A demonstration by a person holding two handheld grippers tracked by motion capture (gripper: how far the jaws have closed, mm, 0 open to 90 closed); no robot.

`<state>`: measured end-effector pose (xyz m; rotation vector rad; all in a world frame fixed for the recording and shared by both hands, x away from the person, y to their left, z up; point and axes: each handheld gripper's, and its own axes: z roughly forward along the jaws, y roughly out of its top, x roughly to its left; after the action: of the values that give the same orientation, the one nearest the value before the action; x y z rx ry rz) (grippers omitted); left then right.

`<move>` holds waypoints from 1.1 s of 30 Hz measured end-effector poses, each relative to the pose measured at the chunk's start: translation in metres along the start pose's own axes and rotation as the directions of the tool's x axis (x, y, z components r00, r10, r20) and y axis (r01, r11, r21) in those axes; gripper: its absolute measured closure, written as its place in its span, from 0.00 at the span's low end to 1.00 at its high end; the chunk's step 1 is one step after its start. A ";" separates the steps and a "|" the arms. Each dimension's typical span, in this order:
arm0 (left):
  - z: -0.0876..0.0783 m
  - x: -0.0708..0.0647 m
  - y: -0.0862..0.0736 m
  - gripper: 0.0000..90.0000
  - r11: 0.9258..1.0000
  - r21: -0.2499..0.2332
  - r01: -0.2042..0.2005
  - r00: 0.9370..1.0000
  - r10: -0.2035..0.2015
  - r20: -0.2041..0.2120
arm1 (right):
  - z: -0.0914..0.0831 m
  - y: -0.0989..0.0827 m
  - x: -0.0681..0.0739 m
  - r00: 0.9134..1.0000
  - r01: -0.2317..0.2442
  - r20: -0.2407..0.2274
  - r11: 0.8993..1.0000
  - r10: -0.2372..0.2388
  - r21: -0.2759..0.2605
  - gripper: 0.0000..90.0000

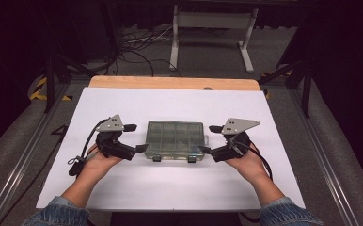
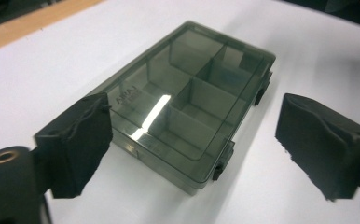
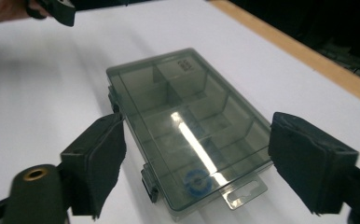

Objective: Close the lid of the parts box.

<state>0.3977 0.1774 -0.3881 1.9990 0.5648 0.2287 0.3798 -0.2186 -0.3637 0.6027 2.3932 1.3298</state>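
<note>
Smoky clear compartment box (image 1: 175,140) lies flat, lid closed, mid-counter (image 1: 170,188), slightly nearer person's edge; two dark latches on its near side. Left hand-held gripper (image 1: 135,138) just beside box's left end, jaws spread, pads clear of plastic, nothing between them. Right hand-held gripper (image 1: 209,139) just beside right end, by small hang tab (image 3: 244,192), jaws likewise spread, gripping nothing. Box dividers visible through lid; compartments look empty. Wooden strip along counter's far edge.
</note>
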 end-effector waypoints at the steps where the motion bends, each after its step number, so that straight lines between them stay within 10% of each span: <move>1: -0.005 -0.001 -0.003 0.09 1.000 -0.025 0.004 1.000 -0.004 -0.008 | -0.003 -0.001 0.000 1.000 0.001 0.005 1.000 -0.001 -0.017 0.19; 11: -0.036 -0.005 -0.026 0.04 0.980 -0.201 0.014 0.998 -0.027 -0.064 | -0.033 -0.024 0.003 0.998 -0.001 0.067 0.982 0.014 -0.190 0.06; 33: -0.060 -0.004 -0.085 0.04 0.969 -0.247 0.001 0.989 -0.037 -0.142 | -0.059 -0.090 0.002 0.984 -0.022 0.160 0.955 0.073 -0.296 0.01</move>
<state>0.3453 0.2557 -0.4334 1.7442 0.6166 0.4156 0.3321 -0.3023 -0.4114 0.6612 2.0074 1.5495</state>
